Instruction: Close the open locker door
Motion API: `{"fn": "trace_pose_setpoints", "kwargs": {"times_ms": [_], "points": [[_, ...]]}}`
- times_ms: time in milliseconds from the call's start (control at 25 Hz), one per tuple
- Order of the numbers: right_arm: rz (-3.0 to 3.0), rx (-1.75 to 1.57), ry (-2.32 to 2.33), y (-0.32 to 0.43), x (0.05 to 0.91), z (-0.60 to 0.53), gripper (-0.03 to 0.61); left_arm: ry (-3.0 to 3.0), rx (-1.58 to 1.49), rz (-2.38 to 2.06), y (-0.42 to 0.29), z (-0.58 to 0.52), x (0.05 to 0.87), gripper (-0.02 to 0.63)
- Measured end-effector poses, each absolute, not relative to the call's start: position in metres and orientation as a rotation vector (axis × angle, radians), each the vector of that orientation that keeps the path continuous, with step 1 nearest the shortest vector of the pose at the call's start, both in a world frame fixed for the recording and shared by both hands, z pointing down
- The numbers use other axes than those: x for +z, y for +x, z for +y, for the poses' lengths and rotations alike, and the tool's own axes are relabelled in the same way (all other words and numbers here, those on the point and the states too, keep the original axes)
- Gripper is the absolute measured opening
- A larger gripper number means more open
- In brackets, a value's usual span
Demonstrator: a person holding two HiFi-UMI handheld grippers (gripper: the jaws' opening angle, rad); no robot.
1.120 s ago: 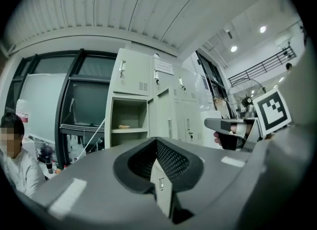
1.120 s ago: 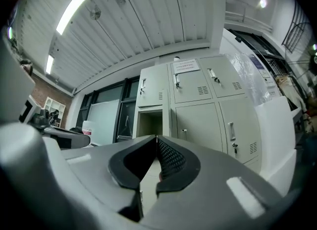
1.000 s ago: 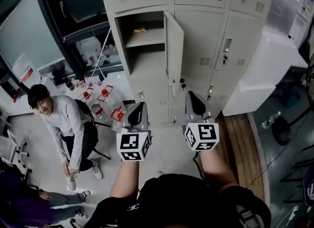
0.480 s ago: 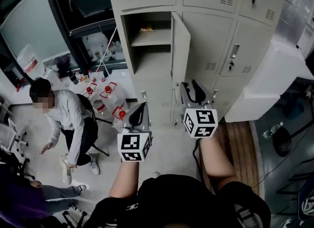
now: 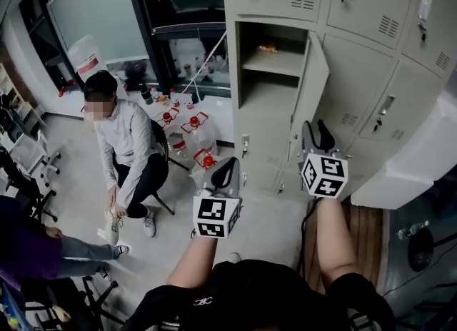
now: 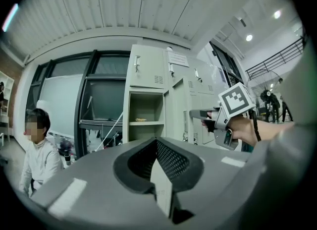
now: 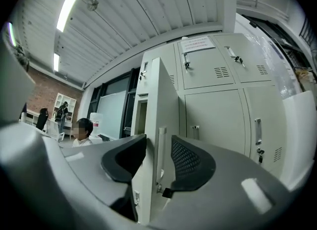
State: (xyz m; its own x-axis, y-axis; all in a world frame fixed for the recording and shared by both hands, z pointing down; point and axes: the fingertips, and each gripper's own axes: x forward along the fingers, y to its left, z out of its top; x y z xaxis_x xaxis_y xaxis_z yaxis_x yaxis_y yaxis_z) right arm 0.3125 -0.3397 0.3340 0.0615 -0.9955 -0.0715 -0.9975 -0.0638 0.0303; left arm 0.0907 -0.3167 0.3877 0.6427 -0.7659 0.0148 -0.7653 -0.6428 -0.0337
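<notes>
The pale locker bank has one compartment (image 5: 268,73) standing open, its door (image 5: 313,87) swung out toward me. My right gripper (image 5: 319,128) is raised just below and in front of the door's free edge. In the right gripper view, my right gripper (image 7: 158,142) has its jaws apart, with the door edge (image 7: 161,100) and its handle (image 7: 161,149) showing between them; whether they touch I cannot tell. My left gripper (image 5: 230,164) hangs lower and to the left, away from the lockers. Its tips (image 6: 156,140) meet with nothing held.
A person (image 5: 125,144) sits on a chair left of the lockers, bending toward a shoe. Water jugs with red caps (image 5: 189,133) stand by the locker base. A large white block (image 5: 421,158) juts out at the right. Another person's arm (image 5: 28,244) lies at the lower left.
My right gripper has moved up and forward to the door's free edge. The view has swung, putting the lockers further right. The seated person has leaned down toward the floor.
</notes>
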Motion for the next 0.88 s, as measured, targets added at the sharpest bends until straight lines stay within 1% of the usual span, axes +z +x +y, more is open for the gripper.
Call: {"fn": "trace_pose_setpoints", "kwargs": {"times_ms": [120, 560, 760, 880], "points": [[2.15, 0.151, -2.266, 0.3, 0.333, -0.346, 0.141, -2.815, -0.045, 1.347, 0.084, -0.316, 0.389, 0.0], [2.255, 0.085, -2.137, 0.269, 0.335, -0.372, 0.137, -2.753, -0.053, 1.457, 0.059, -0.31, 0.393, 0.0], [2.308, 0.068, -2.09, 0.25, 0.335, -0.386, 0.104, -2.731, -0.071, 1.512, 0.04, -0.31, 0.395, 0.0], [2.314, 0.07, -2.082, 0.239, 0.335, -0.395, 0.1, -2.71, -0.06, 1.544, 0.027, -0.314, 0.396, 0.0]]}}
